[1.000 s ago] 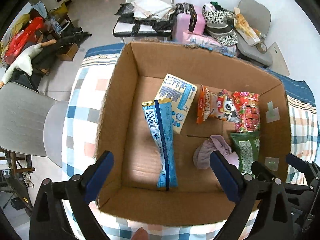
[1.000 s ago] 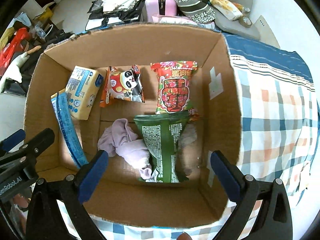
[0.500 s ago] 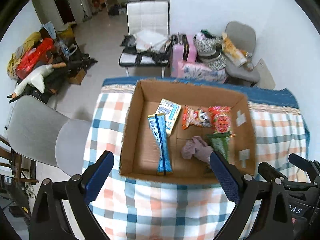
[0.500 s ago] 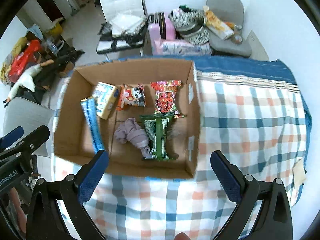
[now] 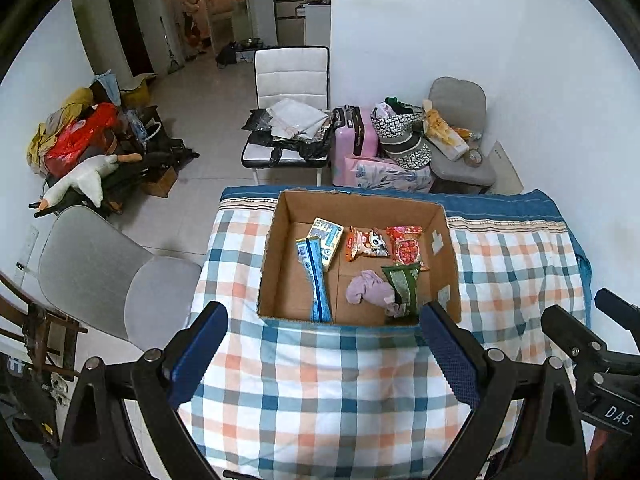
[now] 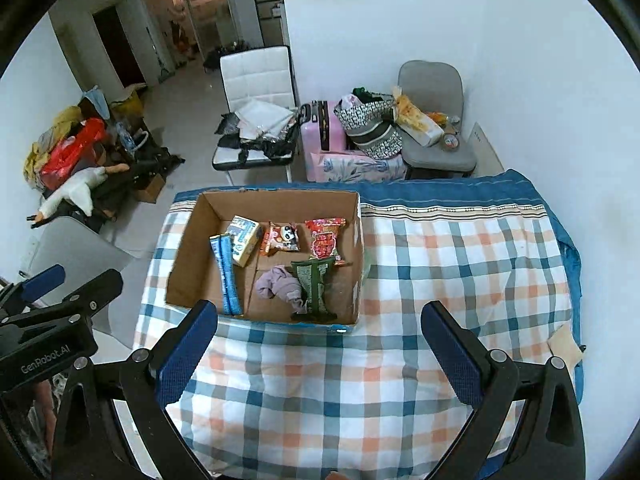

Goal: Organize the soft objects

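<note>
**Both tools hanging wide over checked desk, box packed**

Left tool (image 5: 322,350) & right tool (image 6: 320,346) are hanging above the checked desk (image 6: 440,280), jaws spread wide, gripping nothing. Cardboard box (image 6: 188,240) is sitting on desk's far-left part. Inside it are lying: blue pkt (image 6: 226,276) at left, tissue pack (image 6: 244,238), panda snack (image 6: 282,236), red snack (image 6: 326,240), green bag (image 6: 314,284), purple cloth (image 6: 276,286) near-centre, touching the green bag.

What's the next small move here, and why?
Probably none beyond parking both grippers: left gripper and right gripper are open, empty, well above the checked cloth. The purple cloth and snack packs already lie in the cardboard box; no loose soft item shows on the table.
</note>
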